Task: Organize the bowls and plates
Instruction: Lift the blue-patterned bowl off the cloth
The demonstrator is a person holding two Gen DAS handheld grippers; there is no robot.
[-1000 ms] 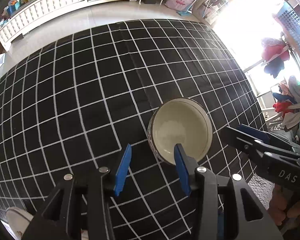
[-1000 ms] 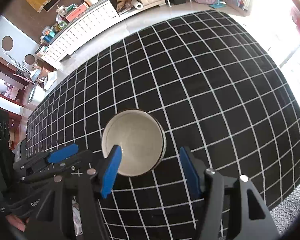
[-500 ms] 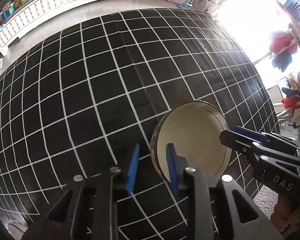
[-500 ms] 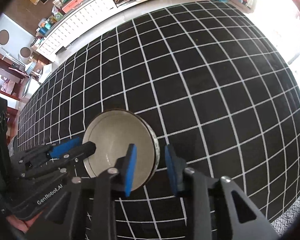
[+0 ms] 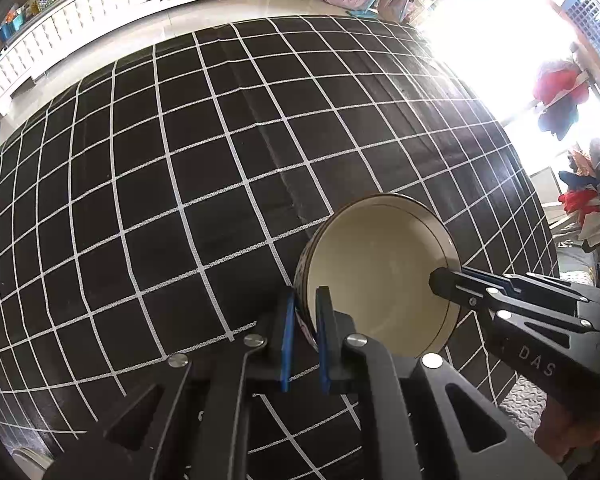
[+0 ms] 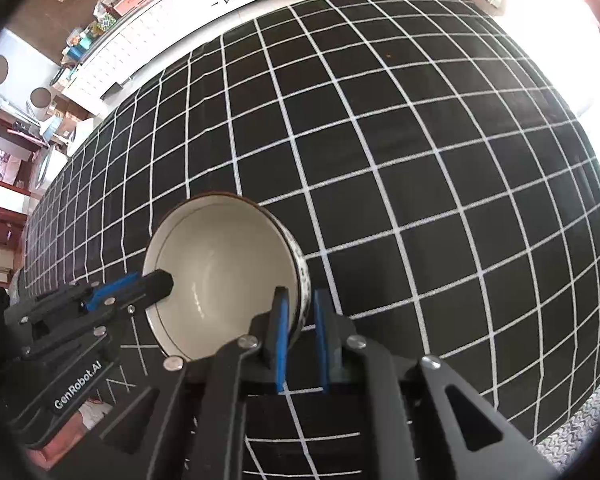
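Now both grippers are clamping the bowl (image 5: 376, 272): left gripper (image 5: 305, 320) pinching its left rim wall, right gripper (image 6: 300, 320) still closing on the opposite wall, pads astride it. A second ago both were gaping above the bowl. Bowl is sitting on the checked cloth (image 5: 180, 184); looks ready for lifting

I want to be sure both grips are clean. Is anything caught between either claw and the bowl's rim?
Nothing visible. The left claw pinches the bowl wall directly; the right claw, jaws closing, straddles the opposite rim, with only the checked cloth around.
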